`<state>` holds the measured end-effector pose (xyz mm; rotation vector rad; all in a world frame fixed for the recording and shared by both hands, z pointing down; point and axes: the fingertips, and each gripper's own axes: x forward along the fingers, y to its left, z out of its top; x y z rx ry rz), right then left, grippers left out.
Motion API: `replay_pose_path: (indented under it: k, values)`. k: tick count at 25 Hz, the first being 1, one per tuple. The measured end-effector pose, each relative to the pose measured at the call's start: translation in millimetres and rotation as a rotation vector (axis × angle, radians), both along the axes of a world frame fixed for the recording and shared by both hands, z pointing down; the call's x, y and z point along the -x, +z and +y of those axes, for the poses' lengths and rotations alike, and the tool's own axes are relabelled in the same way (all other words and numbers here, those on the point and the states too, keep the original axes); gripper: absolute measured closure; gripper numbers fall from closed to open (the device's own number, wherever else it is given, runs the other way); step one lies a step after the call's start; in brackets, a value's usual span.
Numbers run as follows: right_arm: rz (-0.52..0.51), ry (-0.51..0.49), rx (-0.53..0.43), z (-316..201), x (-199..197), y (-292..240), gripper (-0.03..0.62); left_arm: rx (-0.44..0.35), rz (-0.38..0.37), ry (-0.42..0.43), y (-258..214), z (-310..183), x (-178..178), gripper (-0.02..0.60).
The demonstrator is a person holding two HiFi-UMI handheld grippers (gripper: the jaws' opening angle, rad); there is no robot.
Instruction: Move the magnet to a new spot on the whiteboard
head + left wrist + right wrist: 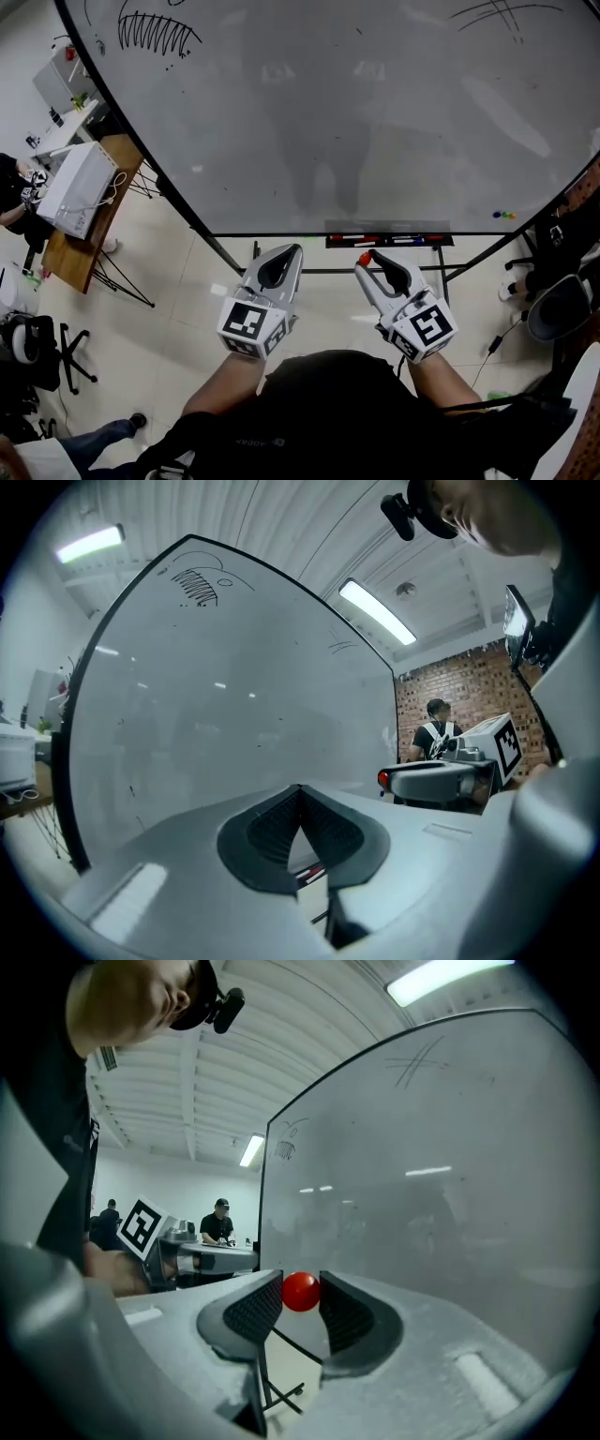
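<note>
A round red magnet (300, 1292) sits between the tips of my right gripper (301, 1290), and both pads touch it, so the jaws are shut on it. In the head view this magnet (365, 258) shows at the tip of the right gripper (367, 256), held low in front of the whiteboard (375, 112), just under its bottom edge. My left gripper (296, 249) is beside it at the same height. Its jaws meet at the tips (300, 789) with nothing between them. The whiteboard (450, 1176) fills the right gripper view.
A marker tray (389, 240) with pens runs along the board's bottom edge. Small coloured magnets (504, 215) stick at the board's lower right. A wooden desk with a white box (80, 187) stands at the left, chairs (562, 300) at the right. People stand in the background (218, 1224).
</note>
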<state>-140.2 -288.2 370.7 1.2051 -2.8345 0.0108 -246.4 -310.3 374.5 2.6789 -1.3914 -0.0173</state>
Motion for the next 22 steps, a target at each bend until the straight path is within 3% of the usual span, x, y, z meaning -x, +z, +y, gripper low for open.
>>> replay_pose_path:
  k: [4, 15, 22]
  values:
    - [0.019, -0.004, 0.043, 4.1, 3.8, 23.1, 0.487, -0.001, -0.005, 0.004, -3.6, 4.4, 0.9, 0.565]
    - [0.022, 0.021, 0.032, 6.3, 8.7, 24.1, 0.487, 0.01, -0.034, 0.034, 12.9, 8.0, 3.4, 0.566]
    - [0.024, 0.031, 0.043, 8.9, 14.3, 26.4, 0.487, 0.002, 0.002, 0.024, 1.2, 8.2, 11.0, 0.565]
